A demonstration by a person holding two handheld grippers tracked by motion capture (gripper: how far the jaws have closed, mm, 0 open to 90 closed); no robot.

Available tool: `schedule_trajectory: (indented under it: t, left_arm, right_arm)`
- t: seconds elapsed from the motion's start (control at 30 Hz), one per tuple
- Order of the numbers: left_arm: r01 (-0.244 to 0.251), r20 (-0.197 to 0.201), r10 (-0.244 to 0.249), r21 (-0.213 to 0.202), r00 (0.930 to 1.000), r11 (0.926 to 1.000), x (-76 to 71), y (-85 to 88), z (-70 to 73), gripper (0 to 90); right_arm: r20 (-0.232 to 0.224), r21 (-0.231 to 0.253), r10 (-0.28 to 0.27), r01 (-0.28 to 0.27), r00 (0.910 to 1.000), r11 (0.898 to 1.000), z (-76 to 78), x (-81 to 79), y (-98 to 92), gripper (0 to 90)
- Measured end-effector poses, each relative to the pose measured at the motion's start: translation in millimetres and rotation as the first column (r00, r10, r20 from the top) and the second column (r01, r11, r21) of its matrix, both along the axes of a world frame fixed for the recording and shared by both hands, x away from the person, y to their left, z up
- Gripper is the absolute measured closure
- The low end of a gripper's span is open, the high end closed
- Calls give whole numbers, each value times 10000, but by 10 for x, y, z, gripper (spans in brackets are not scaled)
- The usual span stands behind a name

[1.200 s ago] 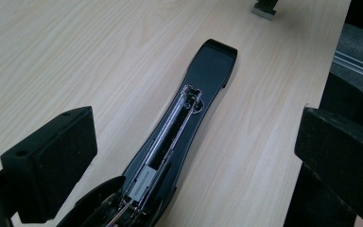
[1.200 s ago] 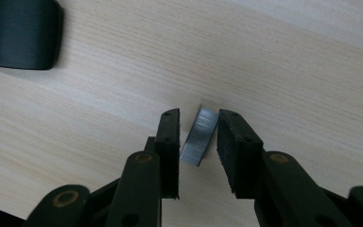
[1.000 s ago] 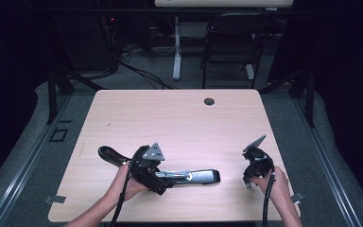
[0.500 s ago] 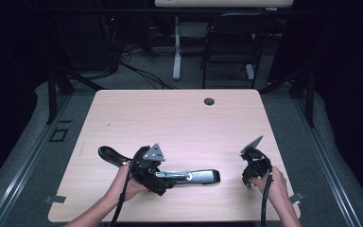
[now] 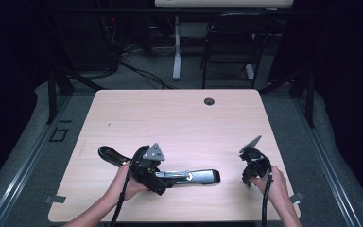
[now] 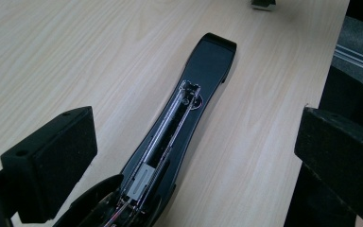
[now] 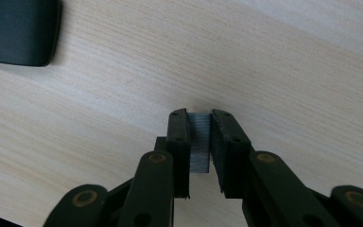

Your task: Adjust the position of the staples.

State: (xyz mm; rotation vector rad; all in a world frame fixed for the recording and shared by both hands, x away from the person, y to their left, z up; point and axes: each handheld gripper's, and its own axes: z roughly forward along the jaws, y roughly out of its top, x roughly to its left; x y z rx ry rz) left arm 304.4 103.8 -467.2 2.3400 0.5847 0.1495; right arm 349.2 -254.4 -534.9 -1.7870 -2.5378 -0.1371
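With the stapler (image 6: 179,137) lying opened on the counter (image 5: 179,118) between the wide-open left gripper (image 6: 194,156), the right gripper (image 7: 200,142) has just closed on a staple strip (image 7: 199,142); loading it remains.

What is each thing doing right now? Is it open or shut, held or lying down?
Stapler: flipped open, flat on the table, its staple track bare.
Strip of staples: pinched between the right gripper's pads, at the tabletop.
Right gripper: shut on the strip of staples, jaws having just been closing.
Left gripper: open wide, jaws either side of the stapler, not touching it.
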Motion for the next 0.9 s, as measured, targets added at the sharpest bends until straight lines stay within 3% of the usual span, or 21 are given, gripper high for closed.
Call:
schedule_trajectory:
  t: [0.07,0.13,0.3,0.37,0.4,0.5,0.53,0.57,0.6,0.63,0.73,0.9]
  left_arm:
    - [23,10,-23,41,10000,10000,2,3,-2,1]
    - [-16,20,16,29,10000,10000,-3,6,-5,1]
    - [-52,-2,52,-17,10000,10000,-5,25,-12,2]
    - [-45,-13,45,-41,10000,10000,-2,35,-14,1]
    - [-68,-4,68,-48,10000,10000,-3,36,-15,1]
    - [-60,14,61,-59,10000,10000,-10,42,-12,2]
    - [-44,7,44,-51,10000,10000,-10,42,-13,1]
    - [-36,-20,35,-38,10000,10000,-8,42,-16,2]
    - [-27,-43,26,-42,10000,10000,-5,41,-20,1]
    - [1,-58,-1,-26,10000,10000,-2,38,-24,1]
    - [37,-103,-38,-41,9999,10000,2,36,-29,1]
    - [60,-182,-61,-75,9998,10000,5,38,-32,1]
  right_arm:
    - [228,114,-101,99,9997,9999,-2,-16,8,783]
    - [41,-44,229,-228,9997,9997,31,-8,-1,783]
    - [307,101,205,-208,9993,9997,63,-34,14,783]
    - [54,-79,650,-650,9979,9979,119,-17,0,783]
    - [381,160,368,-375,9986,9992,101,-35,13,783]
    - [188,1,938,-938,9954,9956,163,-13,31,783]
    - [467,204,666,-676,9967,9975,145,-30,55,783]
    - [1079,753,93,-175,9941,9970,86,-62,81,783]
    - [720,481,518,-553,9961,9973,124,-38,80,783]
    - [72,-150,1318,-1317,9913,9912,191,10,69,783]
    - [374,114,1122,-1127,9930,9936,182,4,108,783]
    - [429,103,1430,-1436,9888,9896,235,28,151,783]
